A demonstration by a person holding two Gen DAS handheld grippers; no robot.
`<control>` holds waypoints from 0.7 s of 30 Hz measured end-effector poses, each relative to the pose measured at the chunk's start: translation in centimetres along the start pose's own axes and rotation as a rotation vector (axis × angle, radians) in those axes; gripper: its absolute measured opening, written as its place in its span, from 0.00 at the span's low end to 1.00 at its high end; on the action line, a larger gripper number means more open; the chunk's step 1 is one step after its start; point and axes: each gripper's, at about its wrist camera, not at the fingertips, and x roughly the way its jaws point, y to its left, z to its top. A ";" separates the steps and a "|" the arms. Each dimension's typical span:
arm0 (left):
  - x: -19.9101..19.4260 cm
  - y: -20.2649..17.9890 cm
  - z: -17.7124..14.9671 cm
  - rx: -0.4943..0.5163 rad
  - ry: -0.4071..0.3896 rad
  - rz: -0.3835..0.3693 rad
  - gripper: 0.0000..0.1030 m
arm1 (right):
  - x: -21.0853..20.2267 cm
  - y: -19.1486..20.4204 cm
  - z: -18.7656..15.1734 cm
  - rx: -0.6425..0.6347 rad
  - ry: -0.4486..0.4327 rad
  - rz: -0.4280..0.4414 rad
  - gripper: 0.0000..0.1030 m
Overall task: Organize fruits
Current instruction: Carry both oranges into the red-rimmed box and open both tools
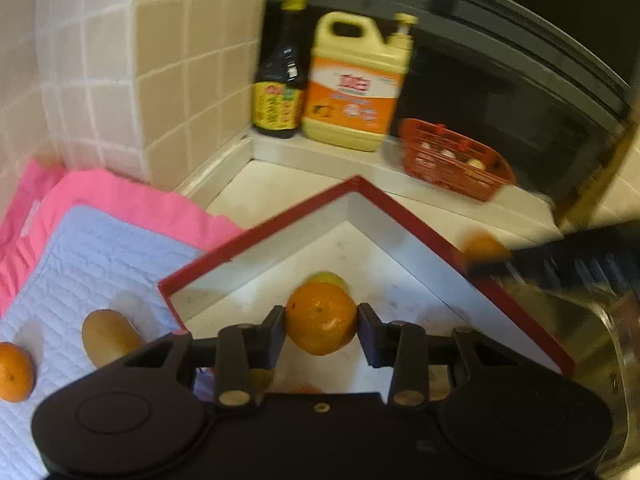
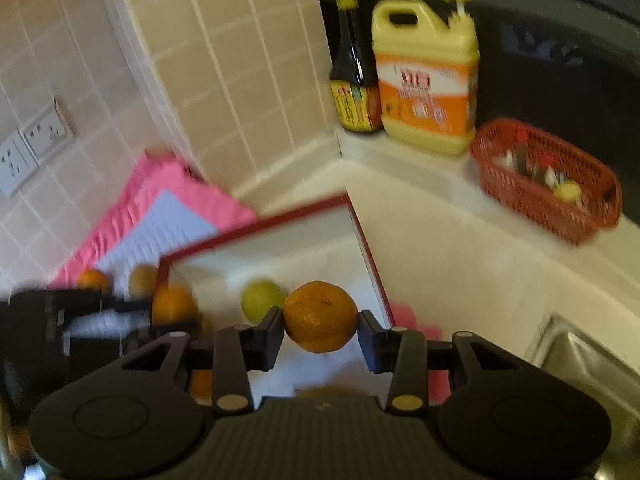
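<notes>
My left gripper (image 1: 321, 318) is shut on an orange (image 1: 321, 317) and holds it above the white, red-rimmed box (image 1: 260, 236). My right gripper (image 2: 320, 317) is shut on another orange (image 2: 320, 316) above the same box (image 2: 256, 228). A yellow-green fruit (image 2: 262, 300) lies in the box, and it shows behind the orange in the left wrist view (image 1: 328, 280). On the blue quilted mat (image 1: 80, 264) lie a brownish oval fruit (image 1: 108, 336) and an orange (image 1: 15, 372). The right gripper with its orange (image 1: 482, 250) shows at the right of the left wrist view.
A dark sauce bottle (image 1: 282, 76) and a yellow detergent jug (image 1: 356, 84) stand in the tiled corner. A red mesh basket (image 1: 456, 160) with small items sits on the ledge. A pink cloth (image 1: 128, 200) lies under the mat. A steel sink (image 2: 588, 364) is at the right.
</notes>
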 end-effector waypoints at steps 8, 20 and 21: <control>3.7 2.0 1.3 -0.033 0.067 -0.001 0.44 | -0.8 -0.1 -5.2 -0.121 0.187 -0.116 0.41; 6.1 1.2 -0.7 -0.011 0.151 0.005 0.45 | 1.8 2.2 -7.4 -0.222 0.295 -0.179 0.42; 6.2 1.2 -0.7 -0.010 0.156 0.004 0.45 | 2.0 2.0 -7.2 -0.227 0.297 -0.183 0.42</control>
